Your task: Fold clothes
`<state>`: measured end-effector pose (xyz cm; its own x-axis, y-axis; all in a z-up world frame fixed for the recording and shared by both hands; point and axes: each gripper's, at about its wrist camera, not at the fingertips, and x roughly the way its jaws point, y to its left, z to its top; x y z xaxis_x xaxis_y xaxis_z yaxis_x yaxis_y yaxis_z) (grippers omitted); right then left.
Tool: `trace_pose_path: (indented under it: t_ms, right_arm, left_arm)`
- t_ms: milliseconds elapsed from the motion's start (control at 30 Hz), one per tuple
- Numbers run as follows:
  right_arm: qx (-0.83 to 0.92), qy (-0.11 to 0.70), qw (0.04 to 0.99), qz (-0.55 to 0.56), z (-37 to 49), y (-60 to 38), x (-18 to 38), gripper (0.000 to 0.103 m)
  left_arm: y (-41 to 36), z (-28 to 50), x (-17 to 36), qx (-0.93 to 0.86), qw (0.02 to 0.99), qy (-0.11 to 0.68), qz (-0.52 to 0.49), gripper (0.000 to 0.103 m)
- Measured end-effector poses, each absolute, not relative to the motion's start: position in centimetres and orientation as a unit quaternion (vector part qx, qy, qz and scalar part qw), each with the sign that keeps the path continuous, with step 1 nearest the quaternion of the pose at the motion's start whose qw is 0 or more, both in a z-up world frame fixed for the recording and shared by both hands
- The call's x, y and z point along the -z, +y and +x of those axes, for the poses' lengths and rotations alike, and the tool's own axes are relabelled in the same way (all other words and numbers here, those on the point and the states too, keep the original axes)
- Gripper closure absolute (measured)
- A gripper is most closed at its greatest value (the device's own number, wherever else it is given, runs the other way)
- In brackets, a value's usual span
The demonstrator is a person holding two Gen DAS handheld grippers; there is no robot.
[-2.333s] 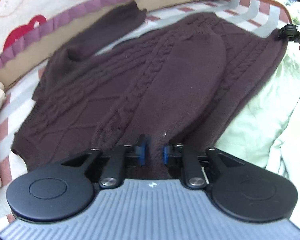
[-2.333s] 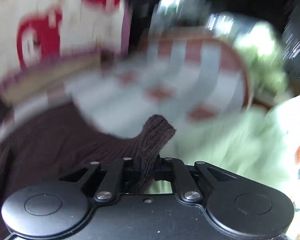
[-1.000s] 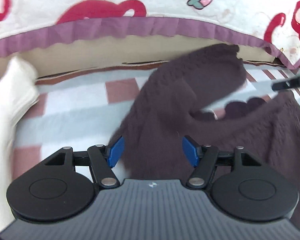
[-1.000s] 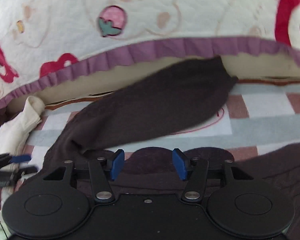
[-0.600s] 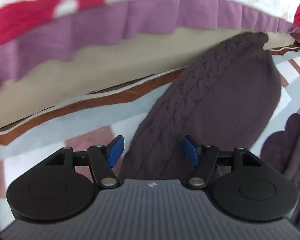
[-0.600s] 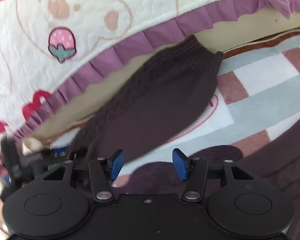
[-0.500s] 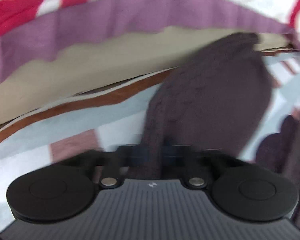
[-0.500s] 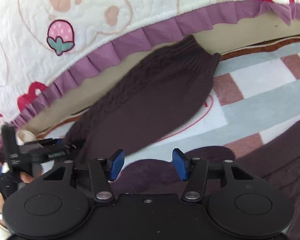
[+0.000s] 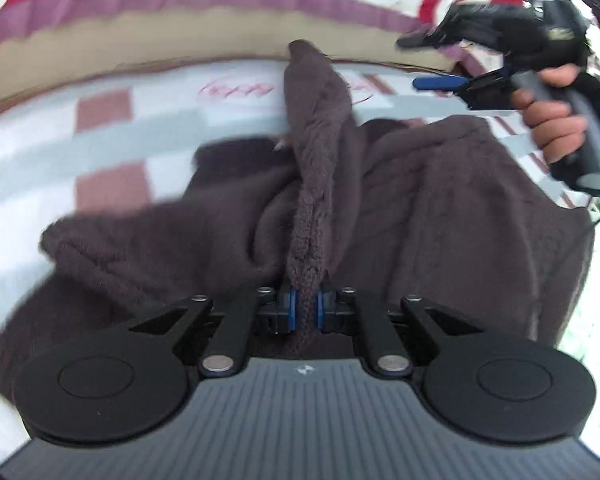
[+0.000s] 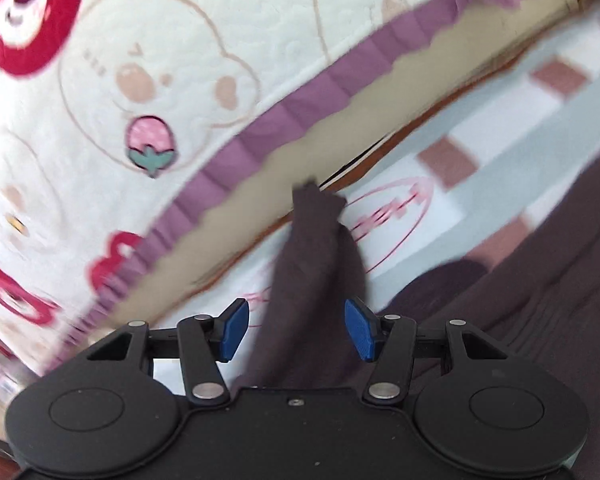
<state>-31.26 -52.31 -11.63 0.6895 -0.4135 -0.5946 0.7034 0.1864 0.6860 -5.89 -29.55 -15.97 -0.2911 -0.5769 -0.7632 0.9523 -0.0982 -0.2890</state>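
Checked bedsheet (image 9: 112, 140) lies bare left of the brown sweater (image 9: 440, 208). Left gripper (image 9: 305, 311) pinches its raised sleeve (image 9: 314, 184); right gripper (image 10: 296, 332) fingers spread wide around the sleeve.

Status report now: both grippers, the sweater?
Left gripper shut on sweater sleeve. Right gripper open, sleeve between fingers. Brown sweater bunched on checked sheet. Nothing in the way.

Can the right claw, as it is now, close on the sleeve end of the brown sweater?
Probably yes: the right claw is open, the sleeve lies between its fingers, and nothing covers it.
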Motion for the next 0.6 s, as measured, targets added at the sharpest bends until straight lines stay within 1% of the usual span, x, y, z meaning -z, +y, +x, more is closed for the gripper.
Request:
trace_pose_path:
  t_ms: [33,167,333,433,500,600]
  right_arm:
    - [0.364,0.147,0.758,0.520,-30.3,-52.1,11.8,0.042]
    - [0.366,0.222,0.772,0.469,-25.7,-51.7,12.5,0.042]
    - [0.344,0.247,0.762,0.490,-21.5,-53.4,13.6,0.042]
    - [0.367,0.305,0.738,0.478,-16.7,-54.8,13.7,0.038]
    - [0.391,0.352,0.726,0.443,-12.6,-55.1,13.7,0.038]
    - [0.406,0.427,0.736,0.333,-6.9,-53.9,14.2,0.037]
  left_arm:
    - [-29.6,-5.6,16.1,0.701,0.542,0.398,0.237,0.095]
    - [-29.8,-4.5,16.7,0.703,0.527,0.421,0.227,0.095]
    - [-30.0,-3.2,17.5,0.704,0.507,0.449,0.213,0.095]
    - [-30.2,-2.4,17.9,0.704,0.495,0.465,0.205,0.094]
    - [-30.3,-1.8,18.2,0.704,0.487,0.476,0.200,0.094]
    - [-30.1,-0.3,18.8,0.698,0.476,0.507,0.169,0.094]
